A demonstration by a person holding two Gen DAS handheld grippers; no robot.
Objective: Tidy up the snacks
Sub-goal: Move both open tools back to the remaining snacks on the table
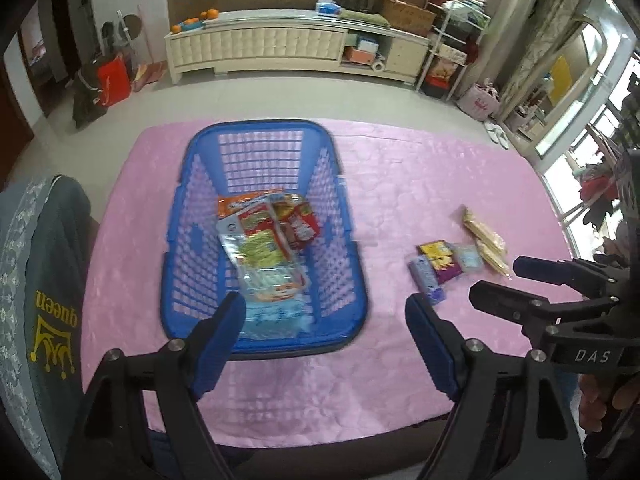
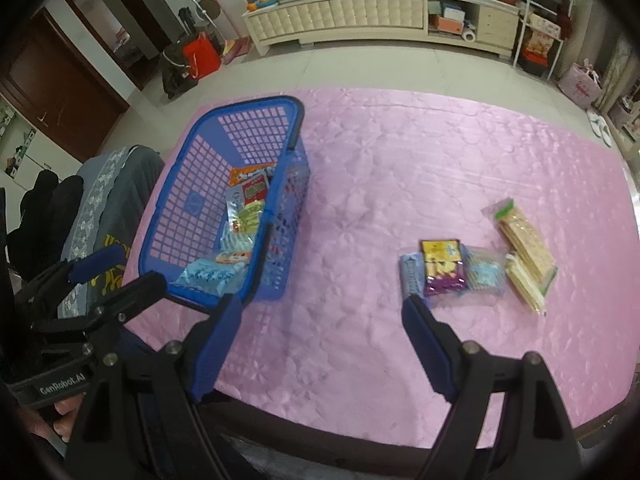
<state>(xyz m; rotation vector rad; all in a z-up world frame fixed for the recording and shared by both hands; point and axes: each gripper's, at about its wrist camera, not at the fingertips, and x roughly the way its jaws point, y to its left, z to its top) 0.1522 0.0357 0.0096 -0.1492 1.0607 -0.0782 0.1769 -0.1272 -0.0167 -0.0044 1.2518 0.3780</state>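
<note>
A blue plastic basket (image 1: 192, 216) (image 2: 192, 184) stands on the pink table cover and holds several snack packets (image 1: 264, 248) (image 2: 244, 216). My left gripper (image 1: 326, 312) hangs open above the basket's near end, nothing between its fingers. To the right lie loose snacks: a purple packet (image 1: 440, 260) (image 2: 442, 268), a grey-blue packet (image 1: 426, 278) (image 2: 412, 276), a light blue one (image 2: 484, 274) and cracker packs (image 1: 486, 246) (image 2: 524, 244). My right gripper (image 2: 322, 308) (image 1: 492, 280) is open and empty over the bare cover, left of those snacks.
A chair back draped with a grey "queen" cloth (image 1: 44, 280) (image 2: 104, 208) stands at the table's left side. The pink cover (image 2: 400, 160) stretches beyond the snacks. Across the floor stand a low white cabinet (image 1: 280, 46), shelves and bags.
</note>
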